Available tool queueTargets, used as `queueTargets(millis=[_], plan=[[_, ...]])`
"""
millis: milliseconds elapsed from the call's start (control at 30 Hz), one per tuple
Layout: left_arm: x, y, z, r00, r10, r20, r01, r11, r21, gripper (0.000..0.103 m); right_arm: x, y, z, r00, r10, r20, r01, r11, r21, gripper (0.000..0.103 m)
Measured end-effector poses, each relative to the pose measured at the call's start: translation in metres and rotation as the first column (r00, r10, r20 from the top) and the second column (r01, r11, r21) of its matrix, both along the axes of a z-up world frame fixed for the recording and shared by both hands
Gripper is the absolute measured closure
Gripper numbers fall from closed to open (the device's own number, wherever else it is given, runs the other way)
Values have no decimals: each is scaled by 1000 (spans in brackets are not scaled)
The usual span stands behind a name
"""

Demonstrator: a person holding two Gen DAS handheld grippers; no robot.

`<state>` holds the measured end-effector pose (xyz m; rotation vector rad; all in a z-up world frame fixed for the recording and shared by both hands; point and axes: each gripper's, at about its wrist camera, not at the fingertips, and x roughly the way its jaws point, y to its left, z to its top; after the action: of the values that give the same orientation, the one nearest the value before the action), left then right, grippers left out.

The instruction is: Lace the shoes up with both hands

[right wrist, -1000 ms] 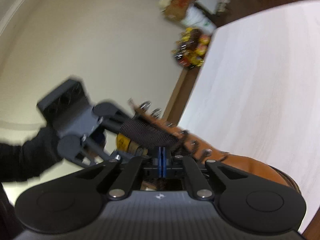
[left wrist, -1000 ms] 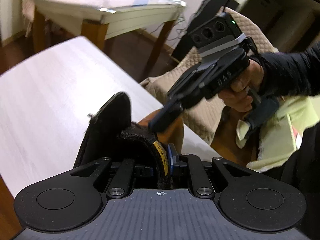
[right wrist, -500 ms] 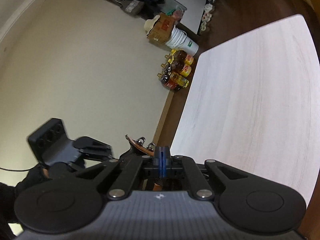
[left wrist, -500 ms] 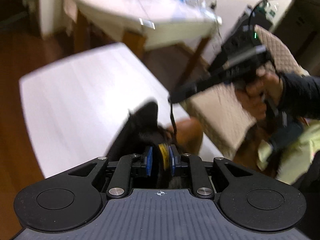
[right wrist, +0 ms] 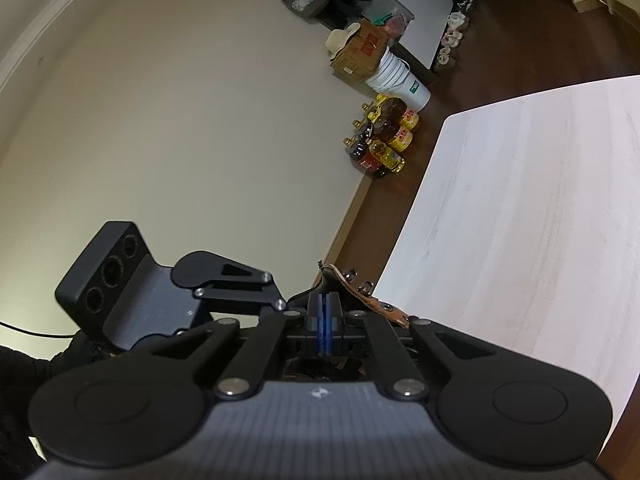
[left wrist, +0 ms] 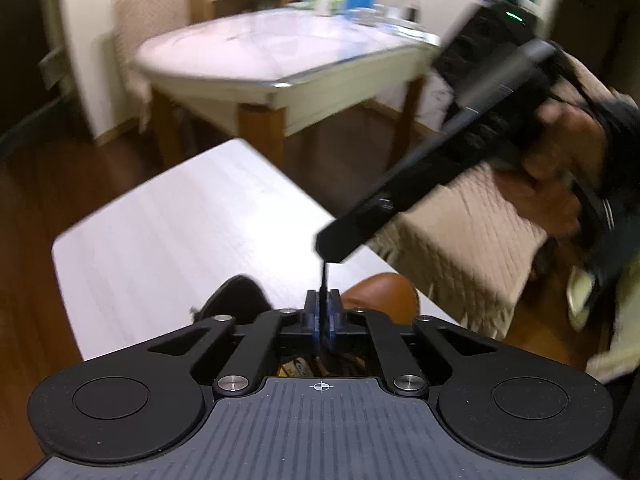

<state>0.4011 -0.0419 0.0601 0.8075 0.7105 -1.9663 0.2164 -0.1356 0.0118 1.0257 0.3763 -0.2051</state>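
Pale tabletop (left wrist: 168, 224) carries the brown boot (left wrist: 380, 294); left tongs (left wrist: 322, 318) closing on the black lace (left wrist: 323, 276), which rises to the right tongs (left wrist: 334, 246); these are easing apart, so the lace may slip; right view alone shows the boot's eyelet hooks (right wrist: 366, 288).

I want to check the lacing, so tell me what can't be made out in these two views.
- Boot, left wrist view: only the toe and tongue show; the left gripper hides the eyelets.
- Lace, left wrist view: a short dark stretch runs between both grippers' jaws; where it threads is hidden.
- Right gripper, left wrist view: motion-blurred.
- Right wrist view: whether its closed-looking jaws pinch the lace is too small to tell.
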Motion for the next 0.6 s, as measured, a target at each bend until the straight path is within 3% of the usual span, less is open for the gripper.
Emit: queueTargets(millis=[100, 200, 333, 533, 600], plan=[[24, -4, -2, 988, 119, -98, -114, 992, 54, 99, -5, 3, -2, 997, -69, -24, 68, 997, -31, 90], [42, -5, -5, 968, 182, -173, -165, 980, 108, 99, 2, 21, -1, 996, -35, -88, 23, 991, -131, 90], [49, 0, -4, 961, 193, -199, -171, 978, 121, 99, 27, 50, 4, 988, 30, -154, -70, 961, -267, 90], [53, 2, -2, 961, 167, -219, -143, 983, 119, 99, 53, 81, 17, 978, 20, -209, -112, 893, -435, 90], [52, 0, -3, 961, 162, -224, -140, 984, 111, 99, 58, 86, 20, 975, 8, -220, -115, 870, -479, 94]])
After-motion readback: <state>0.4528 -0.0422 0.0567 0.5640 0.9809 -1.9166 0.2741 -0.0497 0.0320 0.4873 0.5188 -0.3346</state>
